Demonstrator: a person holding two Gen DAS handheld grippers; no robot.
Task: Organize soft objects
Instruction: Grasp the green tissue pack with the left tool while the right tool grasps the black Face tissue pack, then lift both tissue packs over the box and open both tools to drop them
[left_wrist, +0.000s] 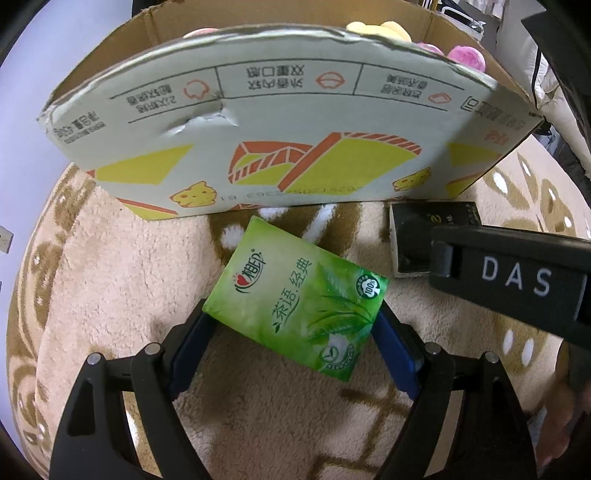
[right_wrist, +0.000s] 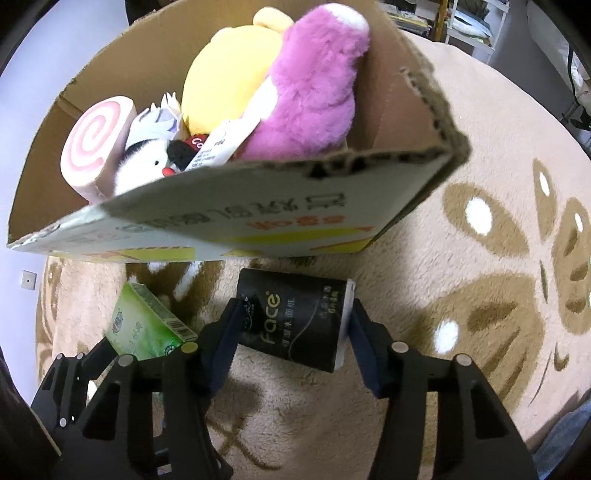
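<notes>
On the beige carpet (left_wrist: 122, 295) with its brown leaf pattern, just in front of the printed wall of a cardboard box (left_wrist: 258, 147), two soft tissue packs sit side by side. The green tissue pack (left_wrist: 299, 299) lies tilted between the blue pads of the left gripper (left_wrist: 293, 325); both pads press its two long edges, so the jaws hold it at a fairly wide setting. Its far corner points toward the box base, with a narrow strip of carpet between them.

To the right, the black tissue pack (right_wrist: 295, 321) is clamped in the right gripper (right_wrist: 293, 325). The jaws sit at a middling width, the left pad on the dark wrapper and the right pad on the white end of the pack. No earlier view shows how they got there. From the left wrist view the same pack (left_wrist: 410, 240) shows only partly behind the right tool's black body (left_wrist: 517, 284), close under the box wall.

The box's near wall has a torn, ragged top edge and a dent in its face. Inside, a yellow plush (right_wrist: 232, 70), a purple plush (right_wrist: 314, 85), a pink swirl roll cushion (right_wrist: 96, 147) and a small white plush (right_wrist: 144, 162) fill much of the space up to the rim. Open carpet stretches to the right of the box and behind both tools; the green pack (right_wrist: 147, 328) lies just left of the right gripper's finger.
</notes>
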